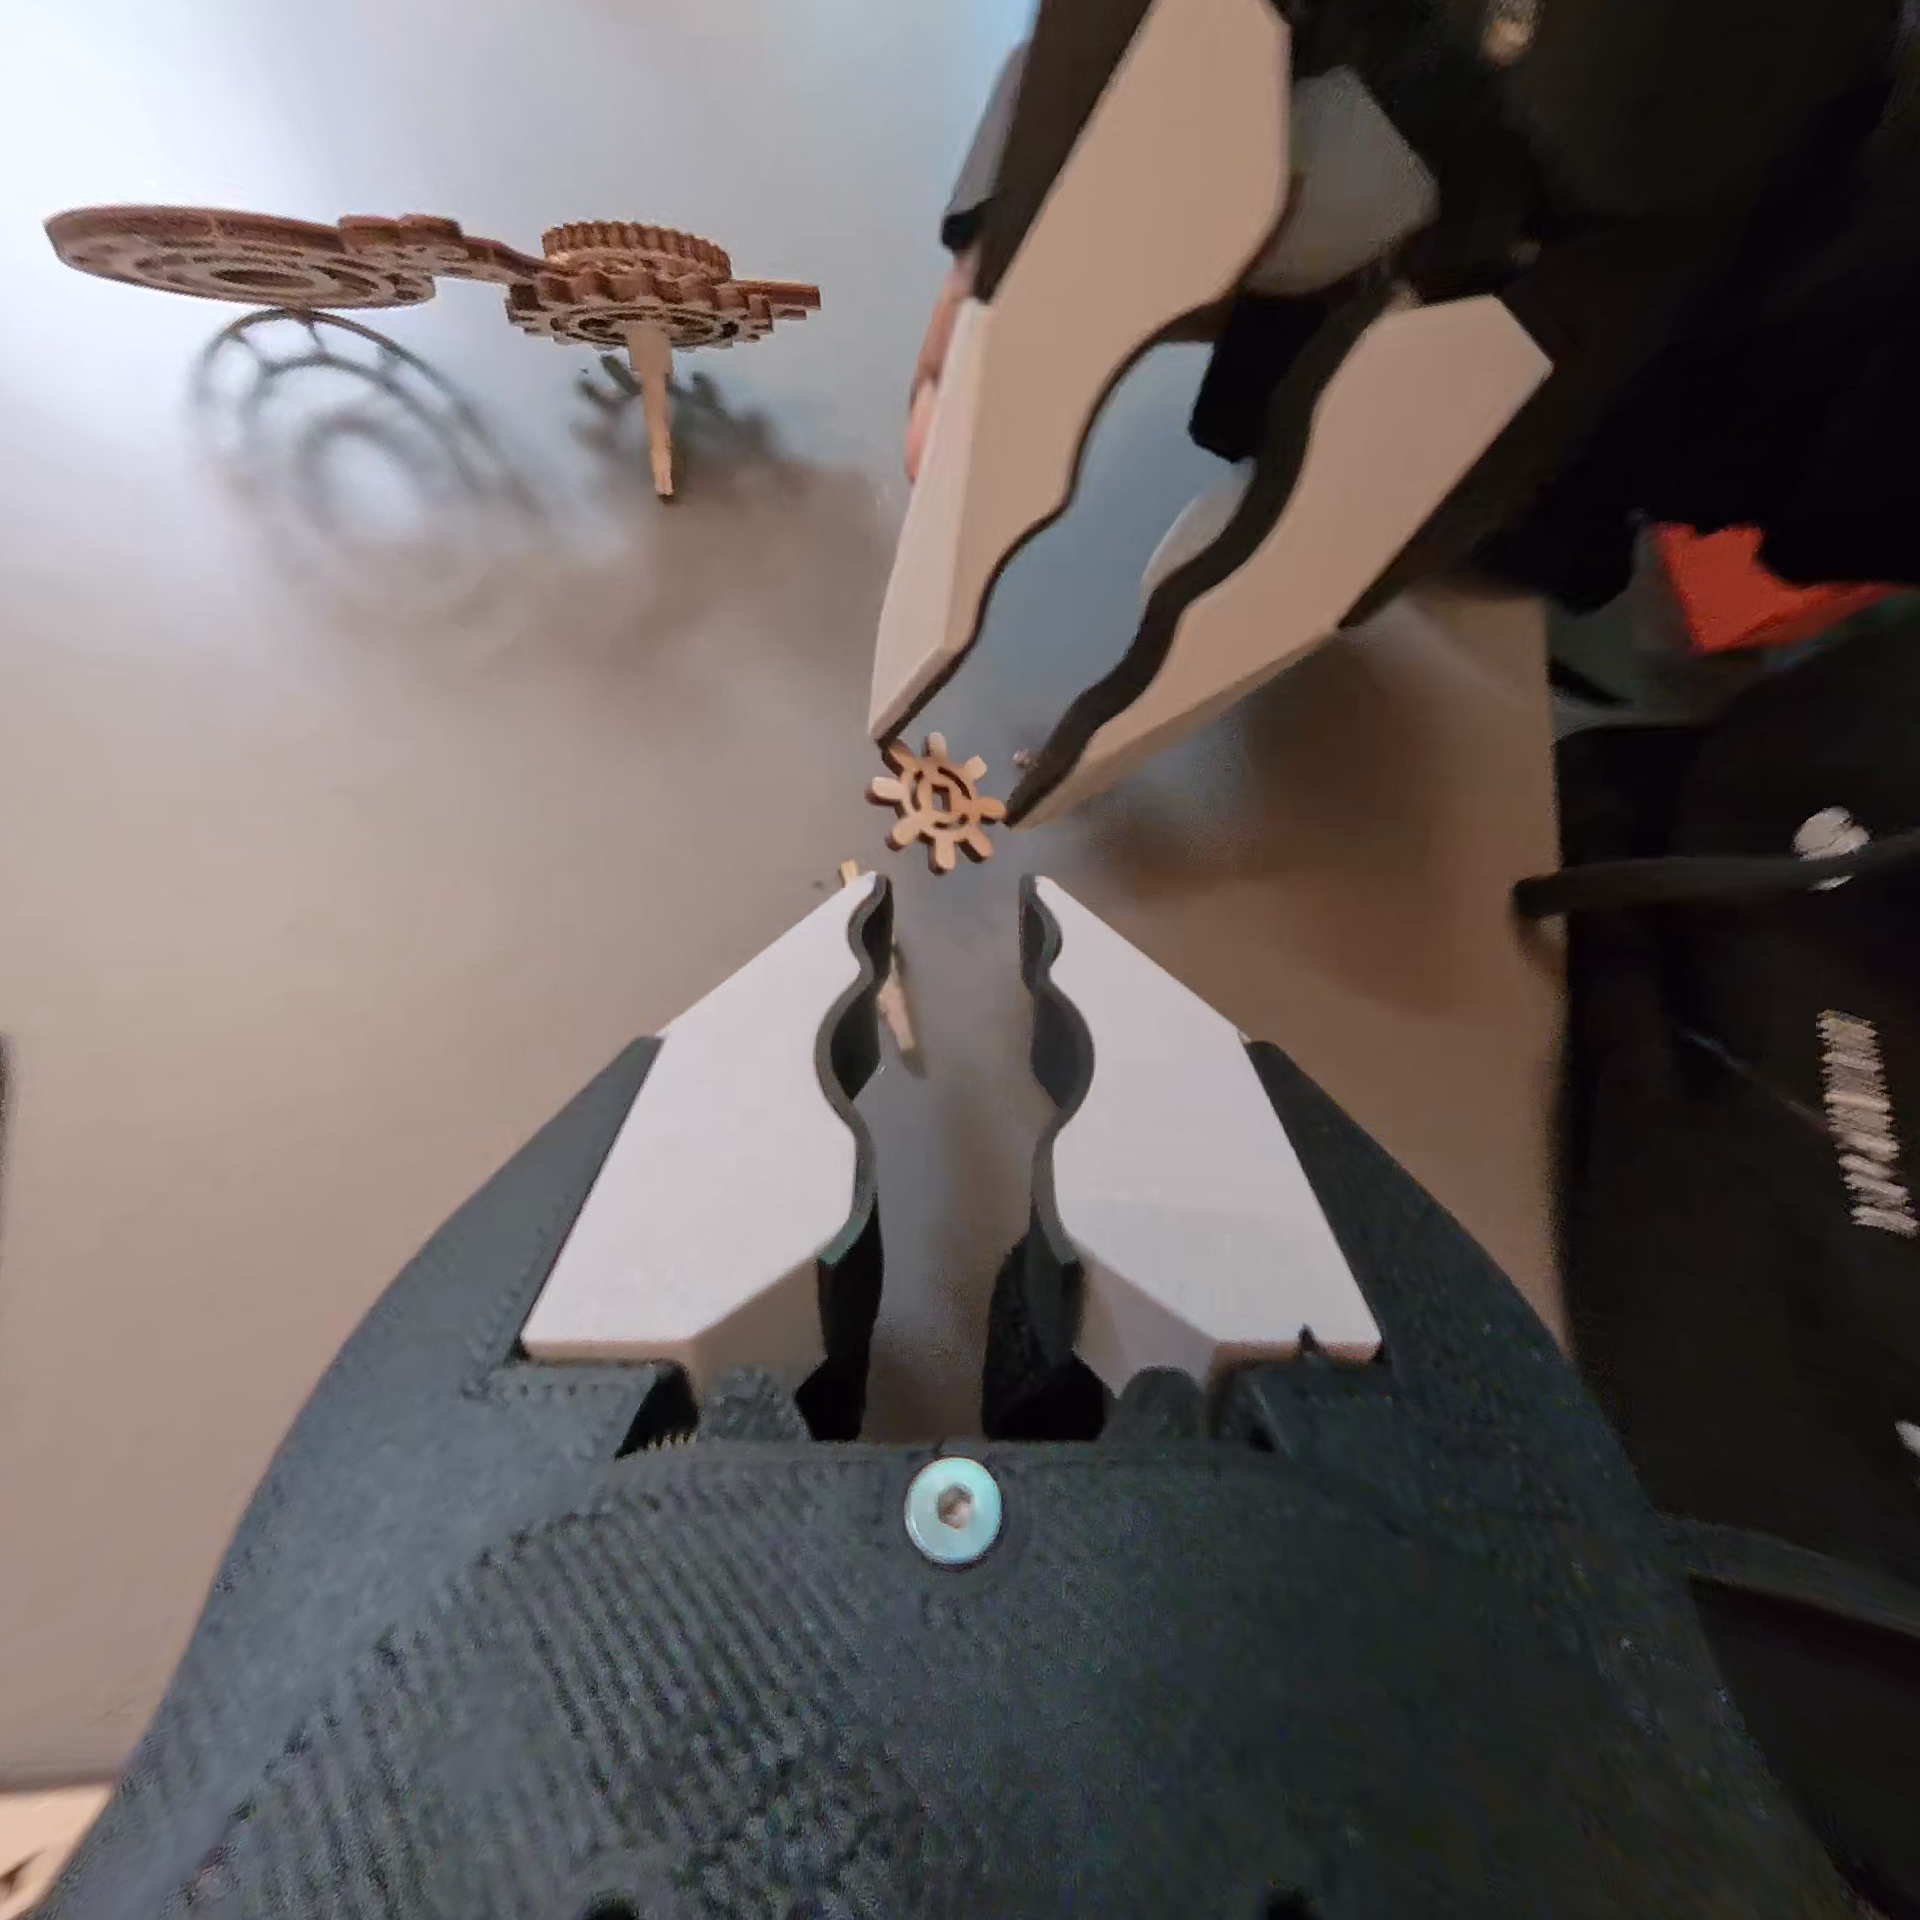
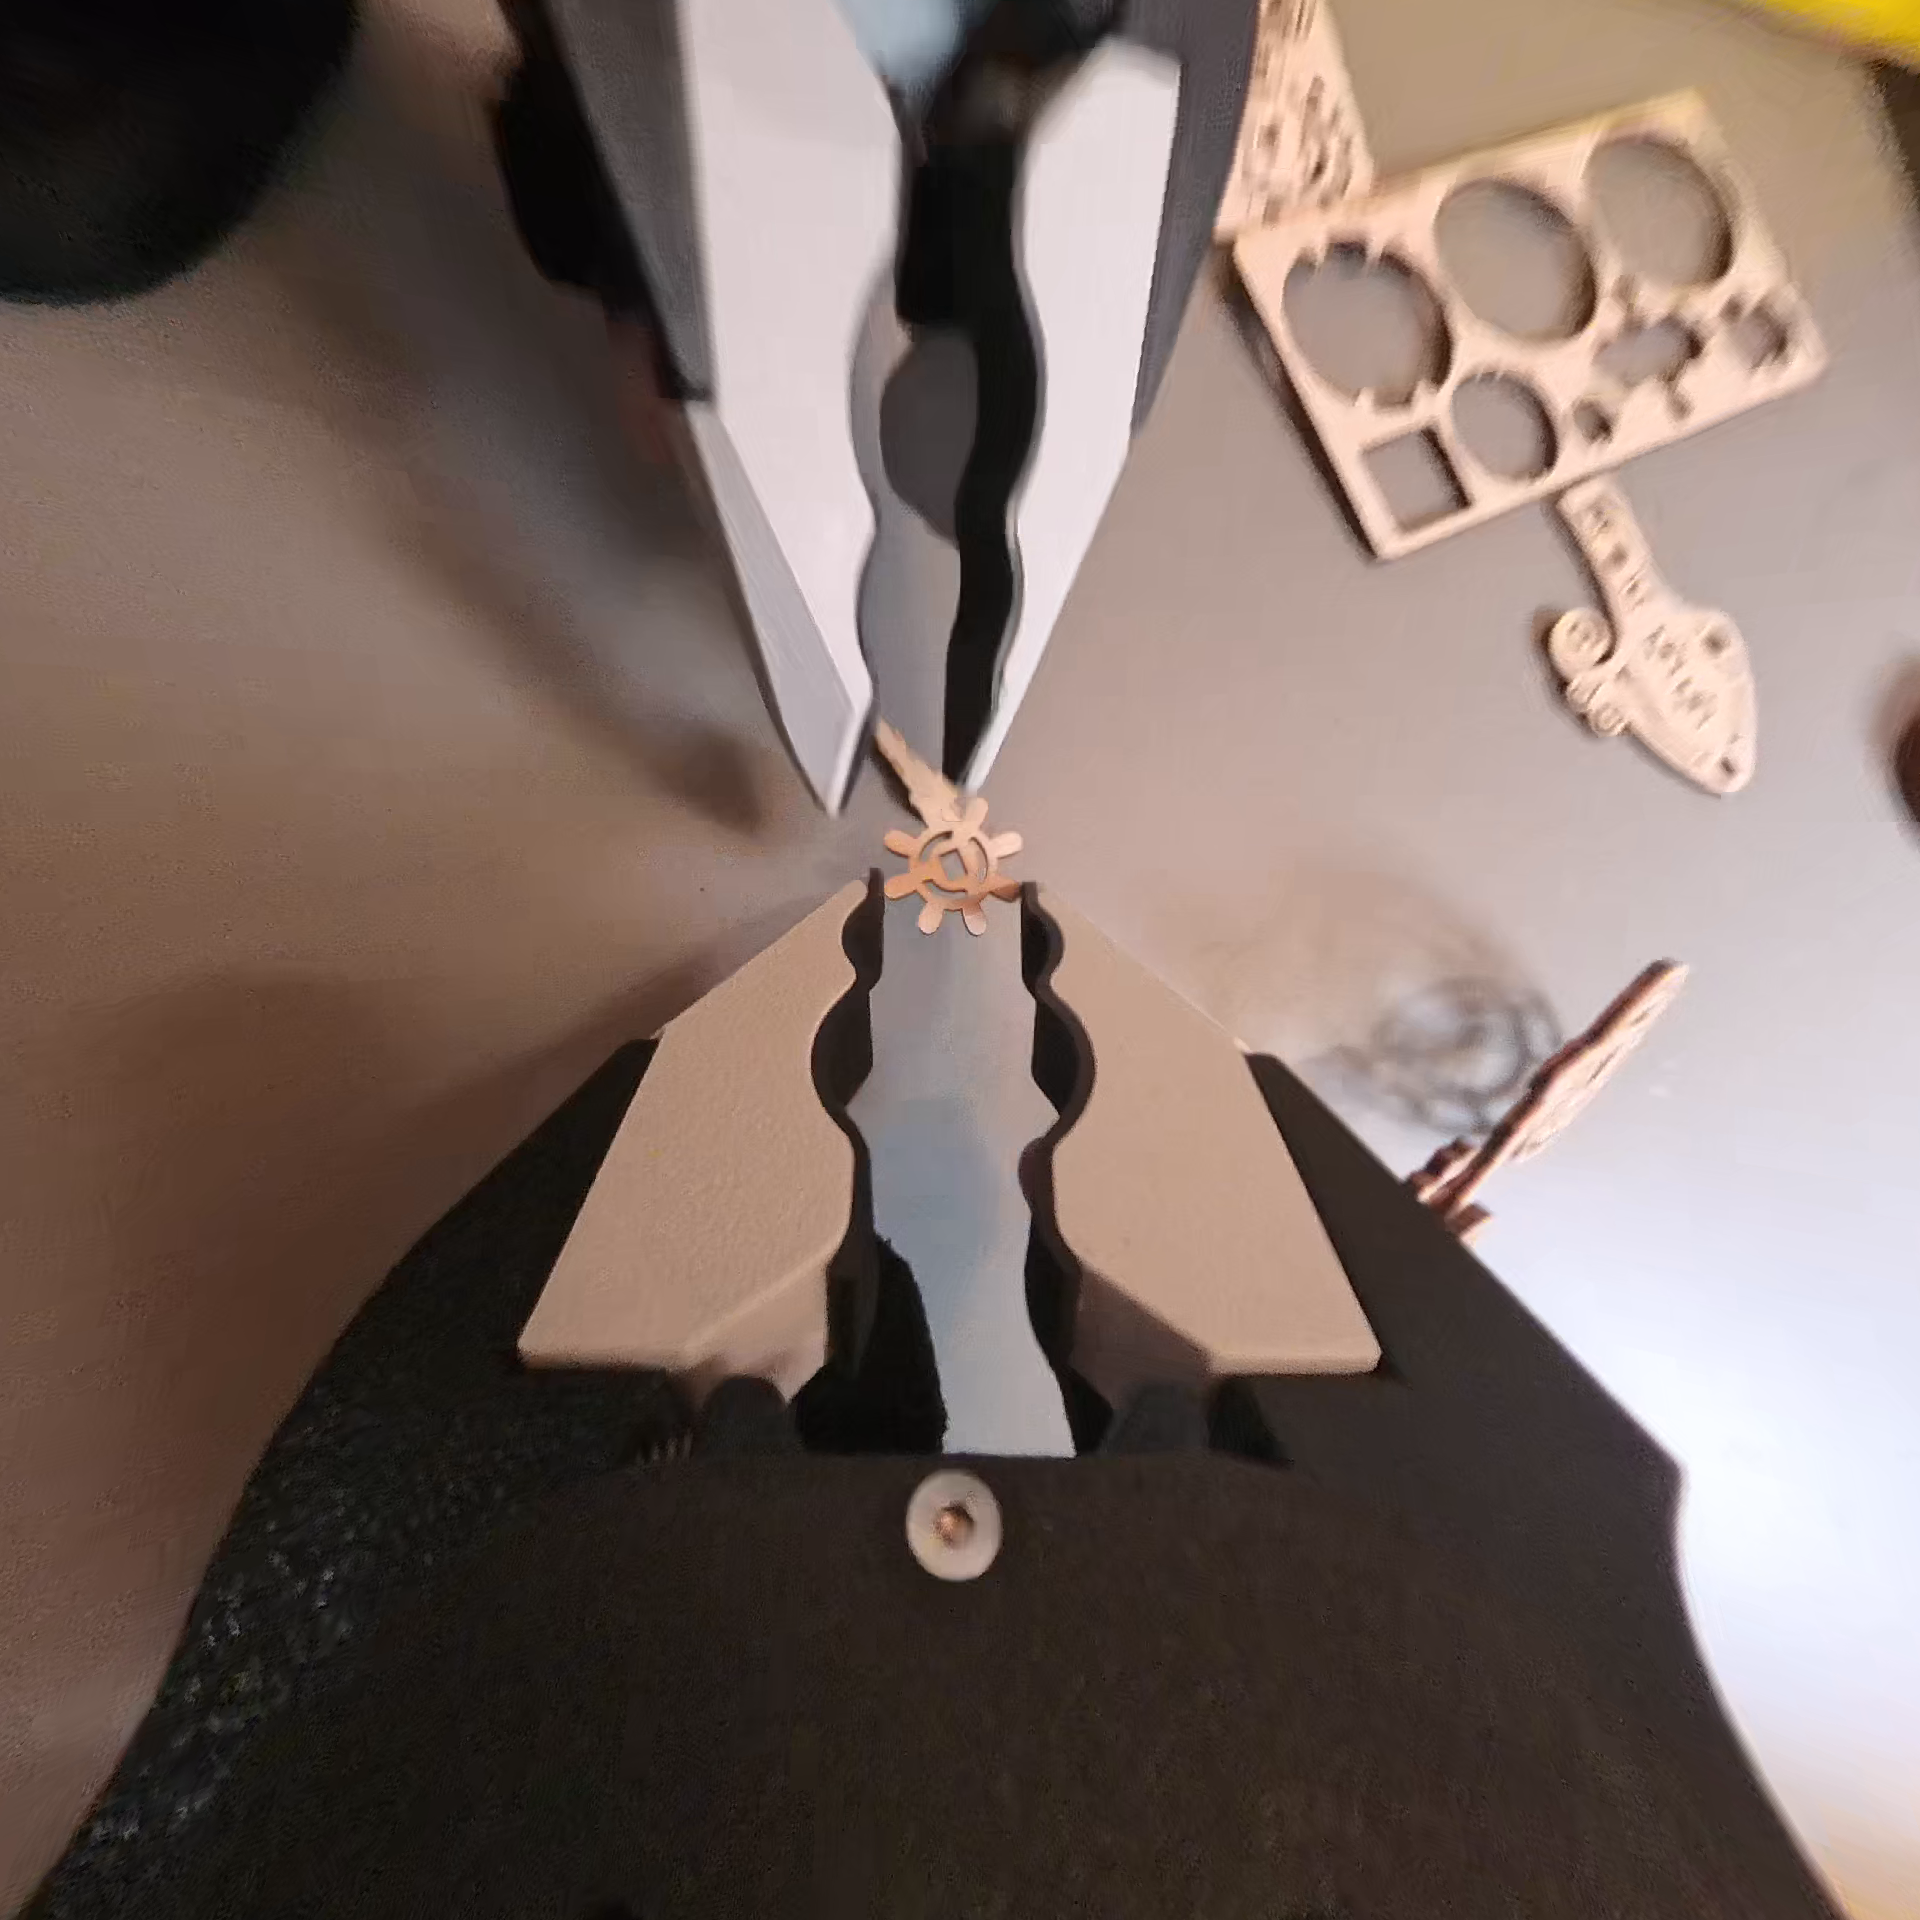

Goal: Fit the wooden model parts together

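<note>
A small wooden gear (image 1: pixel 938 800) sits between the tips of my right gripper (image 1: pixel 948 779), which comes in from the upper right and is shut on it. In the right wrist view the gear (image 2: pixel 951 868) is at the tips of that gripper (image 2: pixel 948 888). My left gripper (image 1: pixel 956 883) faces it just below, jaws apart. A thin wooden pin (image 1: pixel 899 1013) lies along the inner side of its left finger, partly hidden. In the right wrist view the pin (image 2: pixel 914 779) points at the gear's centre from between the left gripper's tips (image 2: pixel 909 790).
A partly built wooden gear plate (image 1: pixel 416 260) stands on a peg at the far left; it also shows in the right wrist view (image 2: pixel 1558 1091). An emptied wooden parts sheet (image 2: pixel 1527 312) and a loose flat part (image 2: pixel 1662 665) lie at the right. A person's dark clothing (image 1: pixel 1714 935) fills the right side. Less than 4 cm separates the two grippers' tips.
</note>
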The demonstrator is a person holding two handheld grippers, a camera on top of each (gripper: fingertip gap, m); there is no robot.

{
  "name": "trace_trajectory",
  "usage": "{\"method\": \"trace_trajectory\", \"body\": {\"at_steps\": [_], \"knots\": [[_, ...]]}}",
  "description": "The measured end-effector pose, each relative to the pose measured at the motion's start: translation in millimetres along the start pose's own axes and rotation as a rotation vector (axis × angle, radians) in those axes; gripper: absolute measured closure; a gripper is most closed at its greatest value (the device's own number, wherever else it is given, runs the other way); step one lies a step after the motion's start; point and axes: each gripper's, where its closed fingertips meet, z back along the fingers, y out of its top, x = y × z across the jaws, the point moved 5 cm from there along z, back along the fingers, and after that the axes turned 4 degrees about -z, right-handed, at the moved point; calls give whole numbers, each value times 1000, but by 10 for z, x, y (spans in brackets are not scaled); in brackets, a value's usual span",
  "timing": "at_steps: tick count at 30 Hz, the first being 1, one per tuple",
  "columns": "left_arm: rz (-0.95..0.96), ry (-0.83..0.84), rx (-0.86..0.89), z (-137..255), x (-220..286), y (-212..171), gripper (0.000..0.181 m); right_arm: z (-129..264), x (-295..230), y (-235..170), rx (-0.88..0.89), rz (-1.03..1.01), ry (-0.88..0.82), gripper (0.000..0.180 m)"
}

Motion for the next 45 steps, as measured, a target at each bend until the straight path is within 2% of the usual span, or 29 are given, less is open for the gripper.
{"method": "trace_trajectory", "body": {"at_steps": [1, 3, 6, 11, 13, 16, 19, 22, 28, 37, 39, 43, 45], "knots": [[39, -26, 33, -10, -9, 13, 158, 36, -13, 48, 32, 30, -13, 156], [130, -107, 113, 11, -25, 52, 159, 98, -25, 112, 77, 80, -46, 156], [236, -262, 242, 91, -14, 119, 170, 173, -12, 158, 131, 111, -78, 157], [310, -477, 408, 220, 28, 203, 177, 354, 31, 254, 294, 116, -86, 163], [306, -599, 505, 325, 71, 271, 179, 484, 31, 336, 445, 71, -34, 158], [287, -791, 633, 487, 159, 373, 179, 593, 12, 353, 581, 26, 86, 142], [268, -923, 664, 512, 264, 412, 179, 669, -51, 438, 725, -9, 181, 135], [271, -1041, 660, 494, 373, 432, 179, 699, -139, 521, 783, 25, 219, 135], [285, -1135, 621, 405, 491, 429, 179, 830, -277, 573, 849, 50, 325, 147], [269, -1204, 619, 398, 594, 459, 178, 821, -361, 596, 824, 115, 291, 146], [275, -1214, 619, 385, 598, 466, 178, 831, -364, 606, 834, 121, 283, 154], [315, -1187, 636, 354, 535, 476, 179, 829, -311, 575, 812, 103, 268, 154], [361, -1095, 659, 340, 417, 489, 172, 813, -234, 546, 776, 80, 234, 155]]}}
